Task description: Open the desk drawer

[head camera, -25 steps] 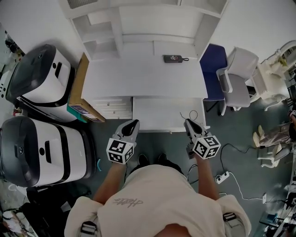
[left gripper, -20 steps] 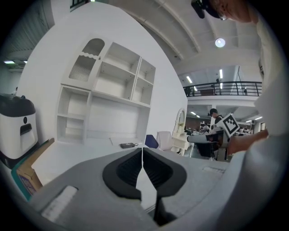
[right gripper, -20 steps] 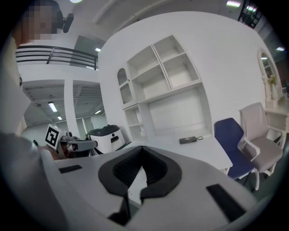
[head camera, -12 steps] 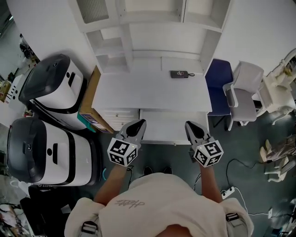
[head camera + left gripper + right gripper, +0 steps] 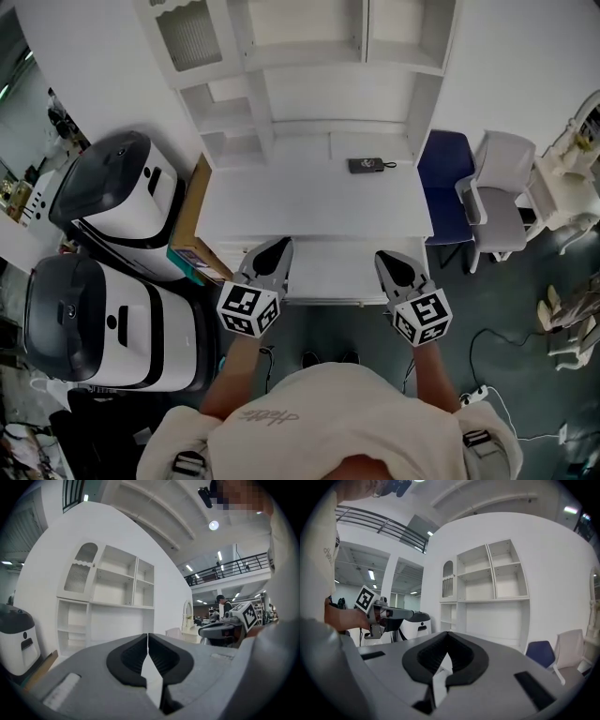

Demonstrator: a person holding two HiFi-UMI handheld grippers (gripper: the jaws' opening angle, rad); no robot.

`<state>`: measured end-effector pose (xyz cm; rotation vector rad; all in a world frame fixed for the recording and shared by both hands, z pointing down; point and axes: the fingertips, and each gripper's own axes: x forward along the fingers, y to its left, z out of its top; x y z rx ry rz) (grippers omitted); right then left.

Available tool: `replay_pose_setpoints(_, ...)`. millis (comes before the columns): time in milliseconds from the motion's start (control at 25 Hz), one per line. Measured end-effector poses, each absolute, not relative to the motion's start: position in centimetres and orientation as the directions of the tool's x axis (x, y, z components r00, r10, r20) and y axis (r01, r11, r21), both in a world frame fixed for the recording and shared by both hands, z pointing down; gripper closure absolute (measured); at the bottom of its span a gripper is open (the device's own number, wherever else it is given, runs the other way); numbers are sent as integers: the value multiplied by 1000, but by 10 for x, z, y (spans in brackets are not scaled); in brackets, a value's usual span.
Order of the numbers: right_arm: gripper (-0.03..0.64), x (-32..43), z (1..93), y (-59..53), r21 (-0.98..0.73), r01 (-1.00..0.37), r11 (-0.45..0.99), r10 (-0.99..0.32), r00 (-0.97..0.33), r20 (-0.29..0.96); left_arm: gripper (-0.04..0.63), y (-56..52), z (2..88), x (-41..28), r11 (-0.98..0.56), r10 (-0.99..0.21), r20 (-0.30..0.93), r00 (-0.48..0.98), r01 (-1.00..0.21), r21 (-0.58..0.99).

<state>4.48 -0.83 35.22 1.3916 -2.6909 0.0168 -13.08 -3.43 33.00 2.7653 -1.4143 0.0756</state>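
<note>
Probably a lab hall staged as a home office: a white table (image 5: pixel 309 202) with white shelving (image 5: pixel 314 84), rounded white-and-black machines (image 5: pixel 117 192), and a railed mezzanine (image 5: pixel 234 566) overhead.

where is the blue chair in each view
Head view: blue chair at right, beside the desk's right end.
Left gripper view: not in it.
Right gripper view: lower right, beside a pale chair.
Shared landmark: the white shelf unit, in all three.

device (image 5: pixel 367 165) on desk (image 5: pixel 300 202), chair (image 5: pixel 497 202) right — box (image 5: pixel 192 225) left
</note>
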Motion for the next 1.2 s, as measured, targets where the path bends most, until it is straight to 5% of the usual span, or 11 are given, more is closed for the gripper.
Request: replay_pose_setpoints(1200,615,53,342,1,-37,-827,561,-826,-562,47,577,-32,367,-141,-548,-829,117,548,-836,29)
